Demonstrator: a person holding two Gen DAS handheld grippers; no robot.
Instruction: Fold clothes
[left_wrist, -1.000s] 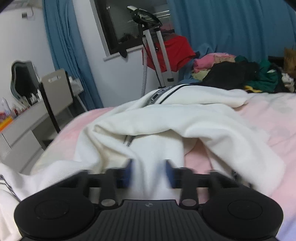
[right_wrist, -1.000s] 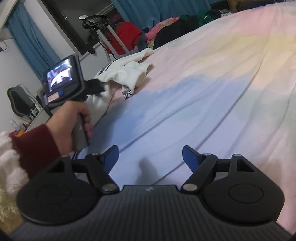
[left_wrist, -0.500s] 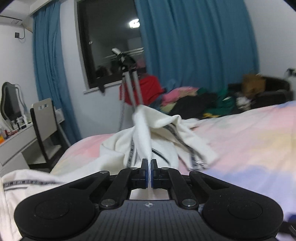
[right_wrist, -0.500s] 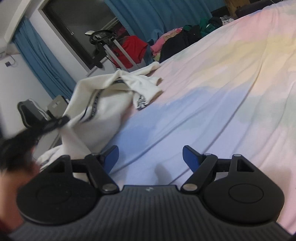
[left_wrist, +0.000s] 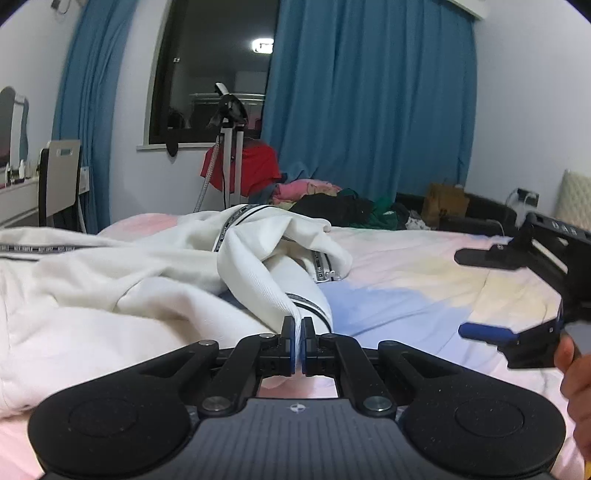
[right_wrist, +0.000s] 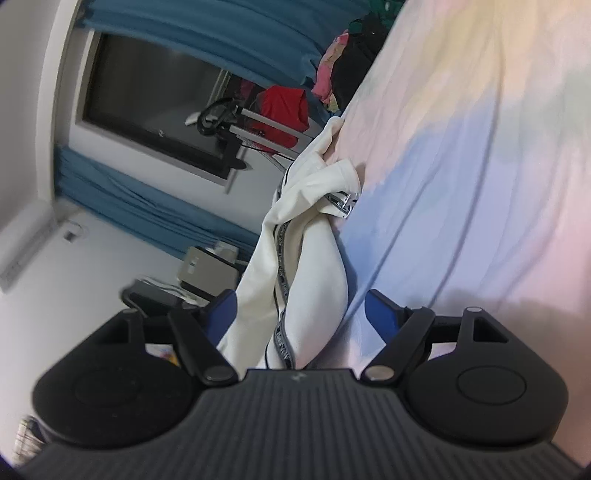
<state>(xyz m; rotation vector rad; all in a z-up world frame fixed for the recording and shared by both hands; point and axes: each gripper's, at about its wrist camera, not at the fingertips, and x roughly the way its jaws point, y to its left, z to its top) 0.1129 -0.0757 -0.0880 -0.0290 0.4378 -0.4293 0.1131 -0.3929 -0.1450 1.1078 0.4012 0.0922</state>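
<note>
At lower centre of the left wrist view, the left gripper pinches an edge of the white garment, drawing it taut for folding; the right gripper, fingers spread, straddles the same fabric above the bedsheet.

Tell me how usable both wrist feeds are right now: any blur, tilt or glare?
Left wrist view: level and sharp on the white garment; the ceiling light reflects in the dark window; the right gripper is slightly smeared. Right wrist view: rolled steeply, soft with motion blur across the bed sheet, fisheye bending at the edges.
</note>
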